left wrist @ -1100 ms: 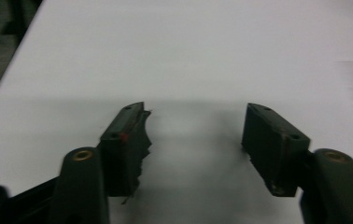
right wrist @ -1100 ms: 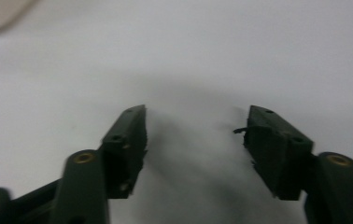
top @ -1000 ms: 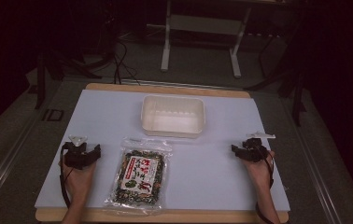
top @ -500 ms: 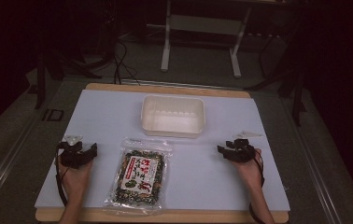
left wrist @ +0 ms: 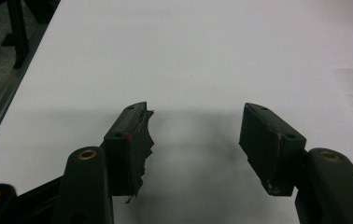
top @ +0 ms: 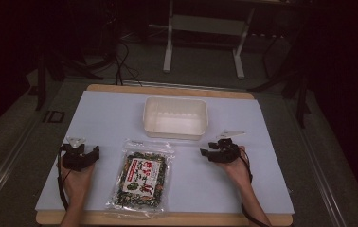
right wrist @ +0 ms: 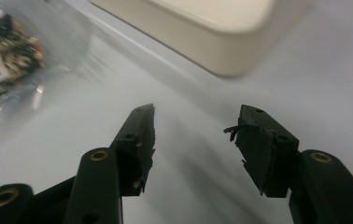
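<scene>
The table [top: 272,189] has a matt, smooth, pale top with a wooden edge. The tray [top: 175,117] looks like cream plastic, slightly glossy. The bag [top: 141,176] is clear, shiny plastic film with a printed label. Both grippers' jaws are matt black plastic with frayed pads [right wrist: 254,140] and brass-coloured rivets [left wrist: 87,154].

Wooden table [top: 167,90] under pale sheet [top: 106,118]; white tray [top: 175,117] at far middle, snack packet [top: 141,178] near front.
</scene>
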The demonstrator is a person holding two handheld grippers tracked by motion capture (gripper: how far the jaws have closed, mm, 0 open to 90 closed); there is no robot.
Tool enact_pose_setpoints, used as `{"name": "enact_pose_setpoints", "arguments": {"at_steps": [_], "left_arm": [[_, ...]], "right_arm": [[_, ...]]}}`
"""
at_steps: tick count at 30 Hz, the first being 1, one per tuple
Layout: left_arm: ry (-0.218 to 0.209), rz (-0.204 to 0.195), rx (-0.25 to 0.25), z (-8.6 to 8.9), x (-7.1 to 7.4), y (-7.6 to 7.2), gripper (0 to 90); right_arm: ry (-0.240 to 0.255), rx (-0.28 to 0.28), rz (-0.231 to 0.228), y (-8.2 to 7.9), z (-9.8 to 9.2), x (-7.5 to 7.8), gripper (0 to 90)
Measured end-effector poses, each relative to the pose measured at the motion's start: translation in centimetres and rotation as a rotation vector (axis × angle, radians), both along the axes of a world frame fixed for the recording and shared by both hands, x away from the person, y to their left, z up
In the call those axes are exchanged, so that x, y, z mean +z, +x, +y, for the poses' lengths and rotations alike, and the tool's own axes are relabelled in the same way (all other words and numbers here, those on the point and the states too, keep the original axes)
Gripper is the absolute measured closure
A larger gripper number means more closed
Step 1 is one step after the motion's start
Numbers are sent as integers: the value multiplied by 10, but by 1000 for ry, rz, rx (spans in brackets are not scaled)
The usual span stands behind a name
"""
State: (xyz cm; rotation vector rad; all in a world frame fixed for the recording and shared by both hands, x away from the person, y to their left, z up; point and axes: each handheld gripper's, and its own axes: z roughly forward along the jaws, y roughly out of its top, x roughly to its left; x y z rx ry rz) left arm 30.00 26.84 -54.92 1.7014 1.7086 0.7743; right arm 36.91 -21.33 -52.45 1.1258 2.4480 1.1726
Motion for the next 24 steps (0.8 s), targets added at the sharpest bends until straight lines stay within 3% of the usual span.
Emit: {"name": "enact_pose_setpoints", "arguments": {"at_steps": [24], "left_arm": [[0, -1, 2, 0, -1, 0, 415]], "right_arm": [[25, 138, 13, 13, 67, 9, 415]]}}
